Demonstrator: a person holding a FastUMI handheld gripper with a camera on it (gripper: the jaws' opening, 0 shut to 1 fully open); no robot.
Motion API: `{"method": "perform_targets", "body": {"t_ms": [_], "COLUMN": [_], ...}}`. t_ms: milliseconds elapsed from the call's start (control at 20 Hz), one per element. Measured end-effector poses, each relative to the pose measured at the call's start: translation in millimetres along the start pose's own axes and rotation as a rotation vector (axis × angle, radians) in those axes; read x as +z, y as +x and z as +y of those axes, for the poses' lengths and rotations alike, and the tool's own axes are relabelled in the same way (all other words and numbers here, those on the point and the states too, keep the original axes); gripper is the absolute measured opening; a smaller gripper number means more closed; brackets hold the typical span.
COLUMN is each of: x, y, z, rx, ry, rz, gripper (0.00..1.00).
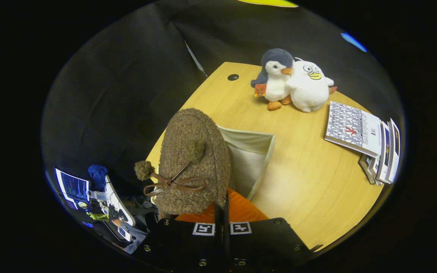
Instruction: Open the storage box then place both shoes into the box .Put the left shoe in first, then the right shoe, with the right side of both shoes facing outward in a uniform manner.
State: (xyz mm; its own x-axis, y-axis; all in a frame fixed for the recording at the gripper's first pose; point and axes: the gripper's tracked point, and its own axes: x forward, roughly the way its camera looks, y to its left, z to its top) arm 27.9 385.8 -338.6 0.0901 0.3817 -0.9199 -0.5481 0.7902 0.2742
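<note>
A brown fuzzy shoe (192, 159) with a ribbon bow and two pom-poms hangs toe-up just ahead of my fingers. My gripper (222, 214) is shut on its rear edge, the fingers nearly touching. The shoe is held over the near left part of an open beige fabric storage box (254, 151) standing on the wooden table (309, 178). The shoe hides most of the box's inside; only its right wall and far corner show. I cannot tell whether another shoe lies in the box.
Two plush toys, a grey penguin (277, 77) and a white duck (309, 85), sit at the table's far side. Books (351, 129) and a small stack (383, 151) lie to the right. Off the table's left edge stand a screen (73, 187) and equipment.
</note>
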Motion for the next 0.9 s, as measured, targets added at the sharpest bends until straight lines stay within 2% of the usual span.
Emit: {"method": "perform_targets", "body": {"t_ms": [200,400,700,750,850,900], "x": [4.4,-4.1,-15.4,-12.7,-5.4,-2.6], "y": [39.7,72.7,93.9,92.8,82.6,74.4], "z": [1.5,-9.0,-13.8,-10.1,-4.7,-3.6], "rx": [-0.066,-0.139,-0.128,-0.104,-0.074,-0.070], "ry": [0.000,-0.084,-0.030,-0.030,-0.043,-0.052], "rz": [0.058,0.092,0.131,0.115,0.082,0.066], "gripper": [0.01,0.01,0.02,0.02,0.20,0.43]}}
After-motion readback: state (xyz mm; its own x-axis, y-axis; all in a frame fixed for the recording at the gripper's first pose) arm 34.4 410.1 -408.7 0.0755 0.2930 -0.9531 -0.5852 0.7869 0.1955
